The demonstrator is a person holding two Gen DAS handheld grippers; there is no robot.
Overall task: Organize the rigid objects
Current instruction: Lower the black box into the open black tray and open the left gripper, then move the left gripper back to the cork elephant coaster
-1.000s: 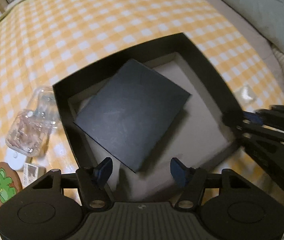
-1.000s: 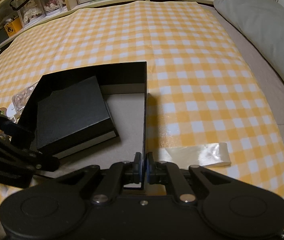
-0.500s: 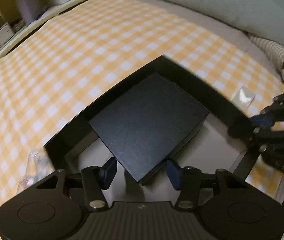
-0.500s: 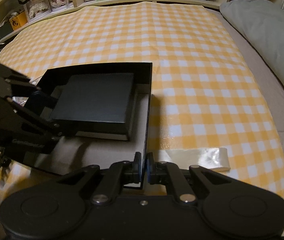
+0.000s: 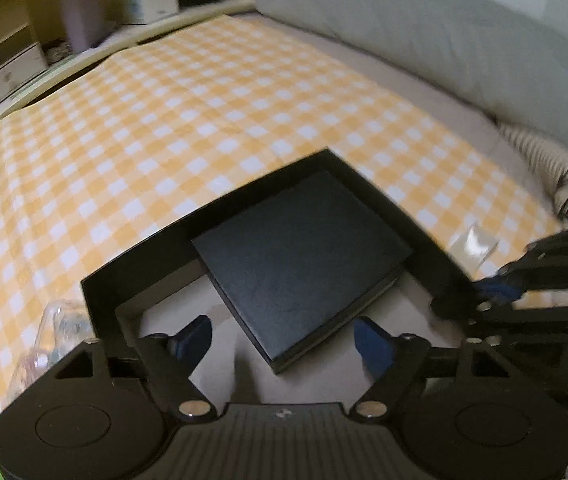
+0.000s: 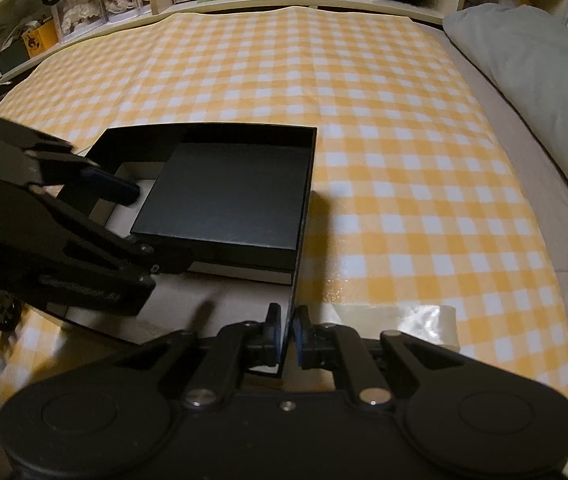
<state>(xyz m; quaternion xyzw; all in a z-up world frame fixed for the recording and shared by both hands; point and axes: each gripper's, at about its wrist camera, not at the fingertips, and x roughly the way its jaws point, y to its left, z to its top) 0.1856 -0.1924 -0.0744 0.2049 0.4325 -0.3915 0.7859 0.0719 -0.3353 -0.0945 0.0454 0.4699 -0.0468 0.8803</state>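
Matte black square box [image 6: 223, 196] in rigid tray [image 6: 203, 134], checked cloth [image 6: 284, 72]

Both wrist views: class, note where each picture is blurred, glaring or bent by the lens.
Left wrist view: motion blur smears the shelf and pillow, the right claw too; light is dim. Right wrist view: sharper centre, blurred left claw, glare on the clear tape, fisheye bowing the checked cloth.
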